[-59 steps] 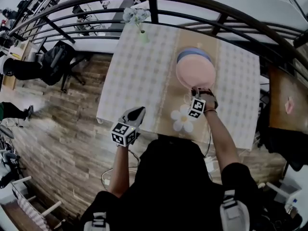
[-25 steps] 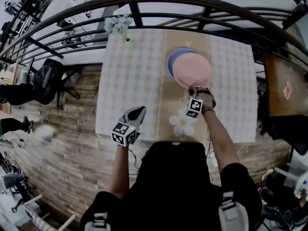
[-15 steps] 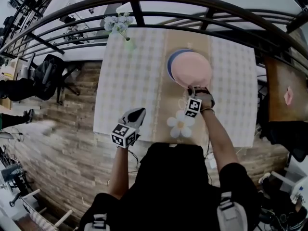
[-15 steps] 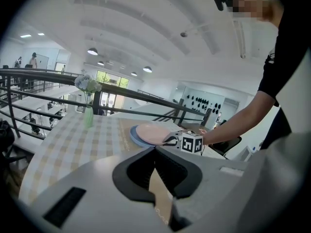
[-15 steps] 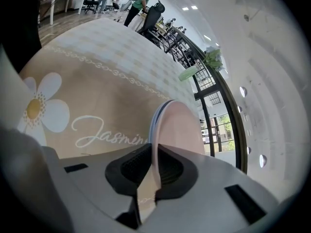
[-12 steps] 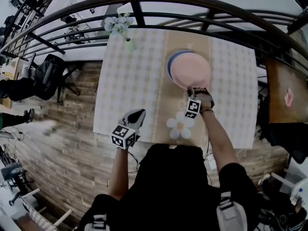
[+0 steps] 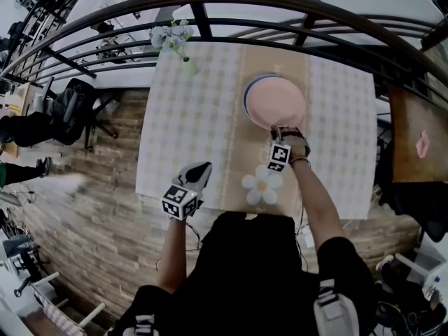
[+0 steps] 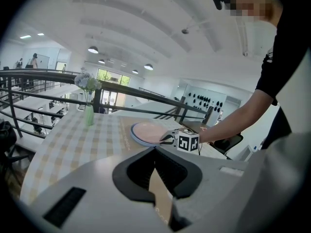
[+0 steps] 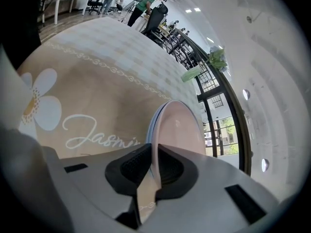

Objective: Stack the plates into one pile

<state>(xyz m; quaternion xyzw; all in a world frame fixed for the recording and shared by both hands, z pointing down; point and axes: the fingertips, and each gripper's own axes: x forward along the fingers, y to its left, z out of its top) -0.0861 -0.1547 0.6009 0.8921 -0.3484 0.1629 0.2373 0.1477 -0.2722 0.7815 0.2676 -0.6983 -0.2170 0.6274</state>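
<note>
- The pink plate [image 7: 275, 102] is seen on the far end of the tan runner [image 7: 245, 145]. It lies on top of the blue plate [image 7: 246, 95], of which only a crescent of rim shows on the side away from the runner's middle.
- The pink plate's near rim is pinched between the jaws of the right gripper [image 7: 282, 131]. The jaws have just been eased a trifle apart, with the rim between them and the pads seemingly touching it.
- The step in hand is judged to be the setting-down and release. No other plates are seen on the runner, so the pile looks all but made.
- For the next move, the jaws would need to be spread fully. The gripper would then be drawn back along the runner toward its near end, low and straight, so that the pink plate is not dragged off the blue one.
- The left gripper [image 7: 201, 169] is held off the runner's near left corner. Its jaws are pressed together on nothing.
- A daisy print [image 7: 262, 185] is seen on the runner's near end, and a checked tablecloth [image 7: 189, 117] lies on both sides of the runner.
- A vase of flowers [image 7: 186, 65] stands left of the runner's far end.
- Beyond the runner's far end a dark railing [image 7: 204, 19] is seen, and wood flooring [image 7: 91, 208] lies left of the table.
</note>
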